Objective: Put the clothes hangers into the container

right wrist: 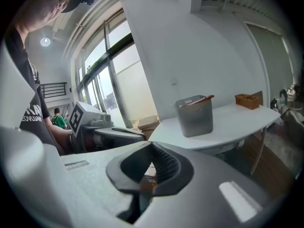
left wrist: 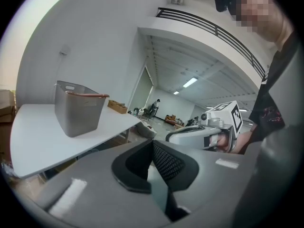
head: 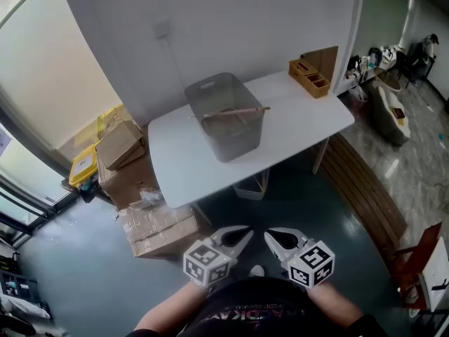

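Currently, item one, the container: a grey, handled bin, is standing upright near the middle of the white table, in the upper centre of the head view. Item two, the clothes hangers: wooden ones are lying inside the bin, with one bar leaning across the rim and poking out toward the right; their exact number is not showing. Item three, the left gripper: it is hanging at the bottom centre of the head view, close to the person's body and well apart from the table, with its jaws pressing together on nothing. Item four, the right gripper: it is sitting just beside the left one, jaws likewise closing on each other and carrying nothing. Item five, a wooden organiser, is resting at the table's upper right corner, apart from the bin. Item six, cardboard boxes, are stacking up on the floor at the lower left of the table. Progress, as a judgement: the loading is looking finished or nearly so, since no loose hanger is showing on the table or the floor in any view, and both grippers are standing off empty; little appears to be remaining beyond, perhaps, seating the protruding bar lower.
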`<state>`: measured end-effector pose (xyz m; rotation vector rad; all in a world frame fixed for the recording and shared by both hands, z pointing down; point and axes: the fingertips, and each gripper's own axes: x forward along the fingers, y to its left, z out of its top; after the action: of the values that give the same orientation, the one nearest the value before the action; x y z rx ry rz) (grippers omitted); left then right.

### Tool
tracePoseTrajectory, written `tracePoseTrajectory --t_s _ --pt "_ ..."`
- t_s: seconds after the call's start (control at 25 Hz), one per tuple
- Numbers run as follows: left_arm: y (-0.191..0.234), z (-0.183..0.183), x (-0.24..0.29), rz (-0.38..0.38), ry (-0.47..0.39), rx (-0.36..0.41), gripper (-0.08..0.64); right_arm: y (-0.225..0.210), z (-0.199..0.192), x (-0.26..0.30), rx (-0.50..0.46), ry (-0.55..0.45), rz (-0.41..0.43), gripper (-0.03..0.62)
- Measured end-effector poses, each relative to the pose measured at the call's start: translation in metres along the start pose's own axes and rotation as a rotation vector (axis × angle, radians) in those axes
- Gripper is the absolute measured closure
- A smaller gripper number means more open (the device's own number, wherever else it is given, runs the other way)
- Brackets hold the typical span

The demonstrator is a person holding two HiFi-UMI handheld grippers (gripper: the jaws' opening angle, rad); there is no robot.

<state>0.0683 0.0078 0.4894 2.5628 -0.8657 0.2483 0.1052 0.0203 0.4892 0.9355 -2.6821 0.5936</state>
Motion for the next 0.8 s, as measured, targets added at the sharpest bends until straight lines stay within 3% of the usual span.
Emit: tracePoseTrajectory --t_s 0.28,0.8 --pt "-0.002 -0.009 -0.004 -0.013 0.005 -0.015 0.560 0.012 -0.006 0.007 -0.014 0.022 0.022 0.589" --pt "0.019 -0.008 -0.025 0.040 -0.011 -0.040 0.560 0.032 -0.005 0.032 -0.034 0.044 0.090 0.591"
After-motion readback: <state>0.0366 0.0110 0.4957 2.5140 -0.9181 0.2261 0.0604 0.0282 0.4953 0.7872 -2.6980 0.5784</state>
